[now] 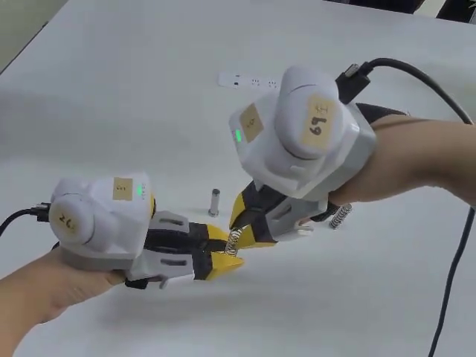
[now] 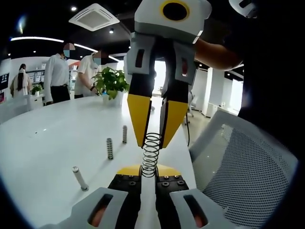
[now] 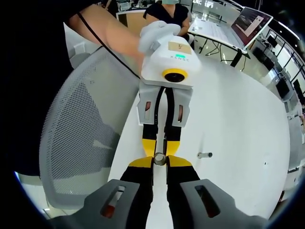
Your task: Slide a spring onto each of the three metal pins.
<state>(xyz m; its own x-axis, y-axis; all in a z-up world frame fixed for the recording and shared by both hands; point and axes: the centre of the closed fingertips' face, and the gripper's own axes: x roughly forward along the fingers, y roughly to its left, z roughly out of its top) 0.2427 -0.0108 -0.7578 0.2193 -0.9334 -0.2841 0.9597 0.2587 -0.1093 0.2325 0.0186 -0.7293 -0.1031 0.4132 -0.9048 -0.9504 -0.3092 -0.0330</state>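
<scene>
Mid-step: spring (image 2: 151, 153) gripped at both ends, left claw (image 2: 148, 171) clenched on base, right claw (image 2: 153, 142) clenched on top. Next: spring to be lined up over bare pin (image 2: 78, 177), slid down.

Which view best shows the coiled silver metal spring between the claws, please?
Left gripper view: the coiled silver metal spring appears side-on, coils distinct. Right gripper view shows it end-on; head view, small, partly hidden.

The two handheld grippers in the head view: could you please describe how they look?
The left gripper and the right gripper each have a rounded white housing with a green light, tan stickers with handwritten marks, black jaws and yellow tips. A black cable leaves each one.
</scene>
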